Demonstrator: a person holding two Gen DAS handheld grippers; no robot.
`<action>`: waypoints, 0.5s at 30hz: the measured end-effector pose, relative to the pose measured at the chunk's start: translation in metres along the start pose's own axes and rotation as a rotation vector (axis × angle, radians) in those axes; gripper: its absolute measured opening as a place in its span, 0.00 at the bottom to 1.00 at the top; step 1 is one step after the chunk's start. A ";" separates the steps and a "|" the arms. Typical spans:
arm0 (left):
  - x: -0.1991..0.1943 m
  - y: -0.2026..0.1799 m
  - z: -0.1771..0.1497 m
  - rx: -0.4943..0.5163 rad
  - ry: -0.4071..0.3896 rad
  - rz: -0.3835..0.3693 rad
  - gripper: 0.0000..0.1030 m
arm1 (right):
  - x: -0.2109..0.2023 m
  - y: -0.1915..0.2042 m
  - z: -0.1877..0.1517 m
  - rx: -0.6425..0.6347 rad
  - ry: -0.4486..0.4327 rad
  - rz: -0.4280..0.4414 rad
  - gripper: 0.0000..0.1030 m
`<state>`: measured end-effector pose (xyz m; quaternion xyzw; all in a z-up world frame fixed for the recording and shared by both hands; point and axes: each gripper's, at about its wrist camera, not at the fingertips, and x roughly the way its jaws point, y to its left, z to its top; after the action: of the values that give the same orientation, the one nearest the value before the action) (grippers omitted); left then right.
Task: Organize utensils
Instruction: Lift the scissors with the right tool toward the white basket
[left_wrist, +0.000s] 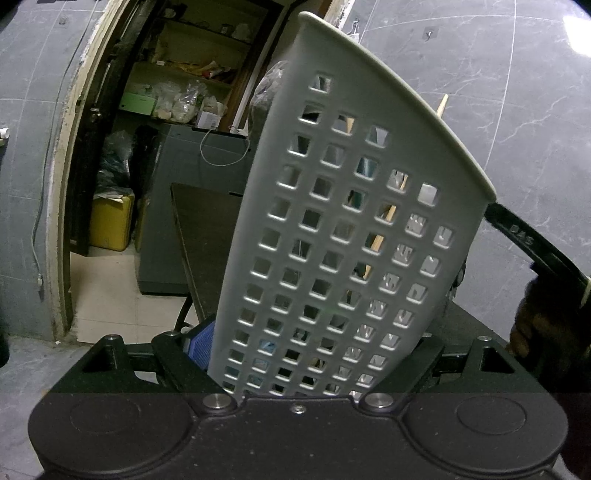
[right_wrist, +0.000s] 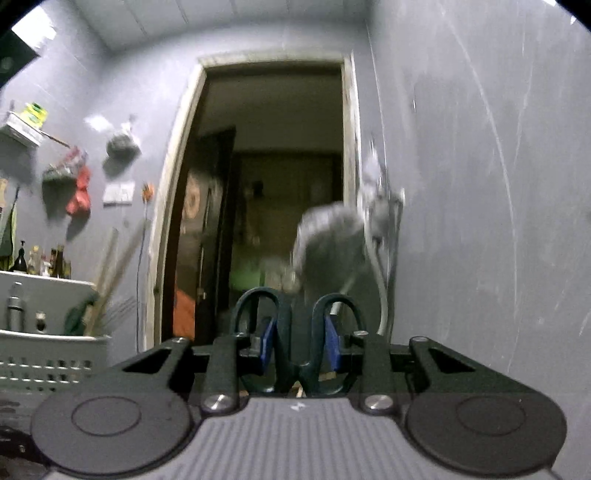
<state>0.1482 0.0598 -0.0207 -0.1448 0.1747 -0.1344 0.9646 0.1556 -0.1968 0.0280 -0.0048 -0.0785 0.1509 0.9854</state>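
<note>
The left gripper (left_wrist: 295, 365) clamps the grey perforated caddy (left_wrist: 343, 221), tilted upright, while the right gripper (right_wrist: 299, 350) pinches dark scissors (right_wrist: 295, 332) by their 2 handle loops. Likely next: drop the scissors, blades first, into the caddy. Grey tiled walls and an open doorway (right_wrist: 273, 192) surround them.

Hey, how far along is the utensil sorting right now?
Partly done: the gray basket already holds some utensils, including a wooden stick poking above its rim. In hand: the left gripper clamps the basket, and the right gripper holds black scissors. Left: getting the scissors into the basket.
</note>
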 end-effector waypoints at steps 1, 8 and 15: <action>0.000 0.000 0.000 0.001 0.000 0.001 0.85 | -0.005 0.002 -0.001 -0.009 -0.028 -0.005 0.32; 0.000 -0.001 0.000 0.002 0.000 0.005 0.85 | -0.040 0.017 -0.006 -0.036 -0.116 -0.002 0.32; -0.001 -0.001 -0.001 0.001 -0.001 0.007 0.85 | -0.072 0.015 -0.005 -0.002 -0.116 -0.007 0.32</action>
<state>0.1466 0.0592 -0.0205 -0.1439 0.1748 -0.1310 0.9652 0.0840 -0.2036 0.0119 0.0033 -0.1358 0.1475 0.9797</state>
